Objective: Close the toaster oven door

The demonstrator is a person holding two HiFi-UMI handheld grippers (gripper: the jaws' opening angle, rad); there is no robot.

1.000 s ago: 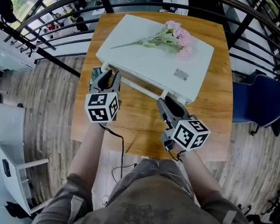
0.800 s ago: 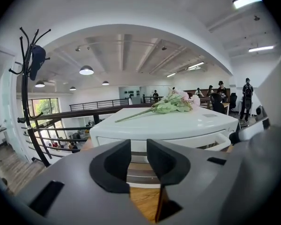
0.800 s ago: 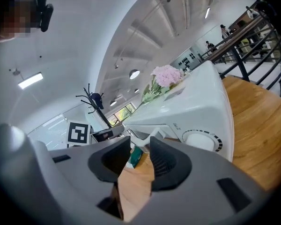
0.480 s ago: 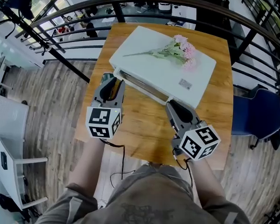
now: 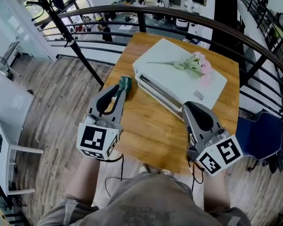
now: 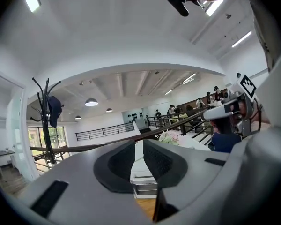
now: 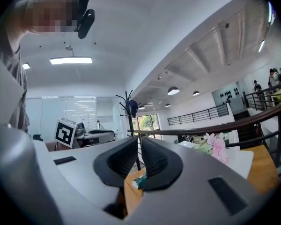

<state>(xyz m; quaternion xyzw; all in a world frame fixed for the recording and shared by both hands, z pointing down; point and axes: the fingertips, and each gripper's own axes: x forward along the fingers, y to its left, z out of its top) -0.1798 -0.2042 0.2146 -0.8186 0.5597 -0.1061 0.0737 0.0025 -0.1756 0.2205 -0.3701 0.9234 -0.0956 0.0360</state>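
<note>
The bench (image 5: 148, 131) carries the toaster oven (image 5: 172, 81) toward its 1 o'clock corner. The oven's door (image 5: 155, 93) faces 7 o'clock and looks flush with the body, so the closing seems done. That fits both grippers hanging near the front corners, off the door. The left gripper (image 6: 139, 154) at 8 o'clock is closing on nothing. The right gripper (image 7: 139, 156) at 5 o'clock has its jaws together, empty. Flowers (image 5: 198, 66) lie on the oven's top, clear of the door.

White toaster oven (image 5: 179, 81); pink flowers (image 5: 201, 66) with green stems at its two o'clock; honey-brown grained table (image 5: 151, 131); blue chair (image 5: 262, 135) at four o'clock.
</note>
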